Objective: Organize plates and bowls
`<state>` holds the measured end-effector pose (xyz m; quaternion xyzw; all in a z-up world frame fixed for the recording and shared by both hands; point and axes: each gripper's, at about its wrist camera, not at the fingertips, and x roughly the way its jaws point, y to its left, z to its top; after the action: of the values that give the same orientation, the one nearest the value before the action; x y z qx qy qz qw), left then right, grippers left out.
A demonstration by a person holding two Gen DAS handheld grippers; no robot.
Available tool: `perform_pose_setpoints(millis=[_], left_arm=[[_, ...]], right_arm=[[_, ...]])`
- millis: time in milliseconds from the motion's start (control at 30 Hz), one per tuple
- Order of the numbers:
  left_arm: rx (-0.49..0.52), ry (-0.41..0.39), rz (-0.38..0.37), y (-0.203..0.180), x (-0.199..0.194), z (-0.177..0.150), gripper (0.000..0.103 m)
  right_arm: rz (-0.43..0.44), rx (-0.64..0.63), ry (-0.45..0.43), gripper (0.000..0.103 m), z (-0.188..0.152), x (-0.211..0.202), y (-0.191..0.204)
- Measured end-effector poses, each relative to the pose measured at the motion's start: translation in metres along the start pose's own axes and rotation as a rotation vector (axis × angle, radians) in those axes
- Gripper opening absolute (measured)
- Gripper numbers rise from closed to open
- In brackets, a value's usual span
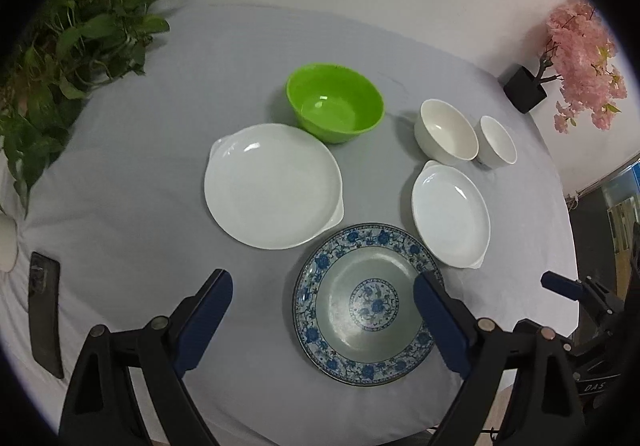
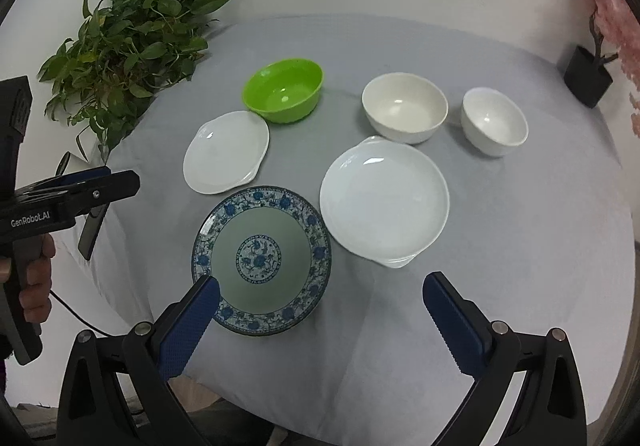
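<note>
On the grey tablecloth lie a blue-patterned plate [image 1: 366, 304] [image 2: 262, 260], a white eared plate on the left [image 1: 274, 186] [image 2: 226, 152], another white eared plate on the right [image 1: 450, 216] [image 2: 384, 200], a green bowl [image 1: 335, 102] [image 2: 283, 90], a cream bowl [image 1: 446, 132] [image 2: 405, 106] and a small white bowl [image 1: 498, 142] [image 2: 494, 122]. My left gripper [image 1: 324, 290] is open and empty above the near edge, its right finger over the patterned plate. My right gripper [image 2: 320, 286] is open and empty, its left finger at that plate's near rim.
A leafy green plant [image 1: 76, 34] [image 2: 128, 46] stands at the table's far left. A black pot with pink blossoms [image 1: 560, 62] [image 2: 590, 76] stands at the far right. A dark phone [image 1: 45, 310] lies near the left edge. The table [image 1: 120, 206] ends just below both grippers.
</note>
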<state>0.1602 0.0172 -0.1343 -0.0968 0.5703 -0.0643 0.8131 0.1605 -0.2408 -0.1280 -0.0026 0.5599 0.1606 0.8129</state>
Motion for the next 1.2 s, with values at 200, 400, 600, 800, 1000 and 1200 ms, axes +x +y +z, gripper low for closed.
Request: perform_pose_setpoints(millis=[200, 400, 600, 800, 1000, 1200], left_arm=[[-0.053, 0.129, -0.098, 0.02, 0.064, -0.004, 0.069], [-0.05, 0.216, -0.079, 0.025, 0.101, -0.017, 0.024], [-0.041, 0.219, -0.072, 0.026, 0.099, -0.018, 0.016], [-0.043, 0.229, -0.066, 0.03, 0.098, -0.015, 0.01], [-0.058, 0.244, -0.071, 0.035, 0.098, -0.01, 0.011], [-0.038, 0.262, -0.043, 0.024, 0.105, -0.01, 0.019]], right_arm=[[0.083, 0.129, 0.061, 0.081, -0.019, 0.069, -0.009], [0.123, 0.208, 0.094, 0.042, -0.019, 0.123, -0.011], [0.13, 0.265, 0.137, 0.005, -0.014, 0.151, -0.006], [0.056, 0.29, 0.083, 0.006, -0.015, 0.14, -0.006], [0.061, 0.224, 0.082, 0.007, -0.008, 0.137, -0.005], [0.023, 0.325, -0.002, 0.068, -0.017, 0.118, -0.029]])
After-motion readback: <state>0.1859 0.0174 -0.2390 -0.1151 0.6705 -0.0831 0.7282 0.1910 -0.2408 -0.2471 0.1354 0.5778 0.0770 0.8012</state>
